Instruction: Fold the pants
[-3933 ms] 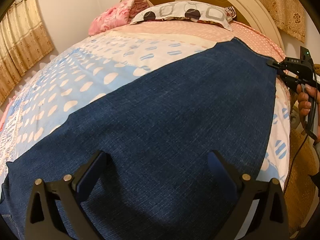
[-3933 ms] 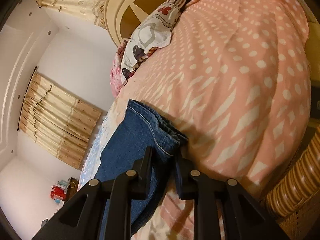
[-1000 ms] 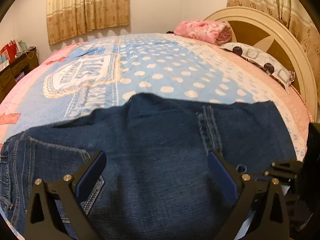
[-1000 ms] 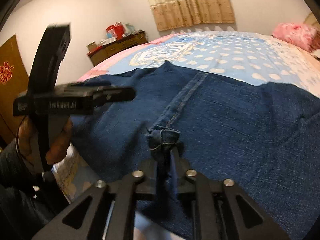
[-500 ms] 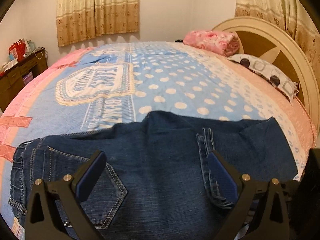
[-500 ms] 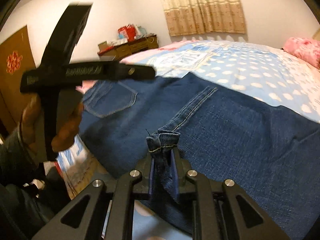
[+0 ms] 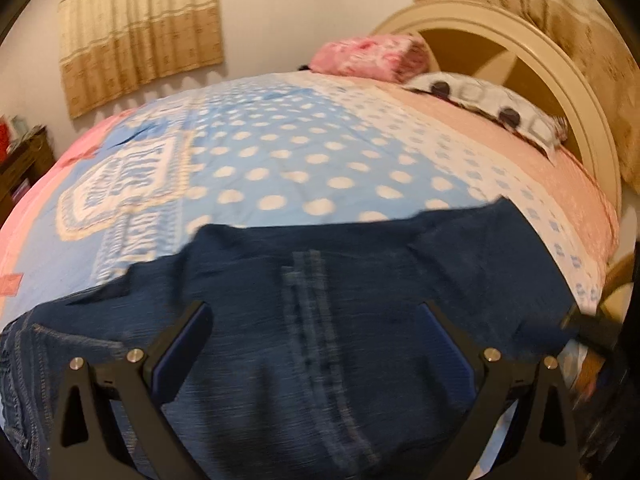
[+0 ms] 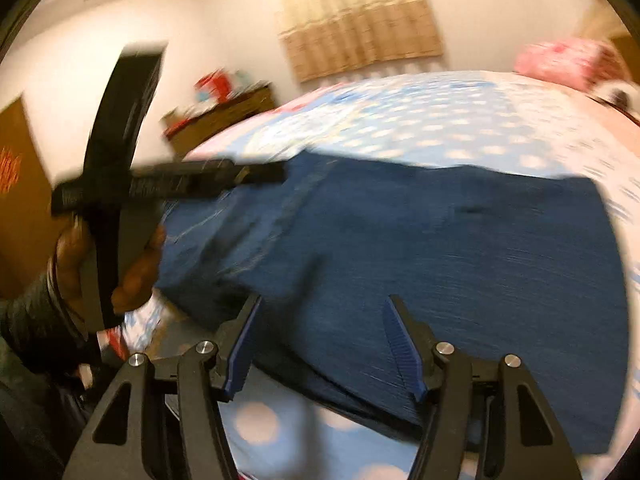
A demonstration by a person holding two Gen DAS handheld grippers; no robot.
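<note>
right gripper (image 8: 320,344) just opening (empty) over pants (image 8: 440,248)

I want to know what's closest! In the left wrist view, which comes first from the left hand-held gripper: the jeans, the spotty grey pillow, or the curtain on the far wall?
1. Dark blue denim jeans, right under the open left hand-held gripper.
2. Grey-and-white spotted pillow, upper right by the headboard.
3. Tan pleated curtain, upper left on the far wall.
</note>
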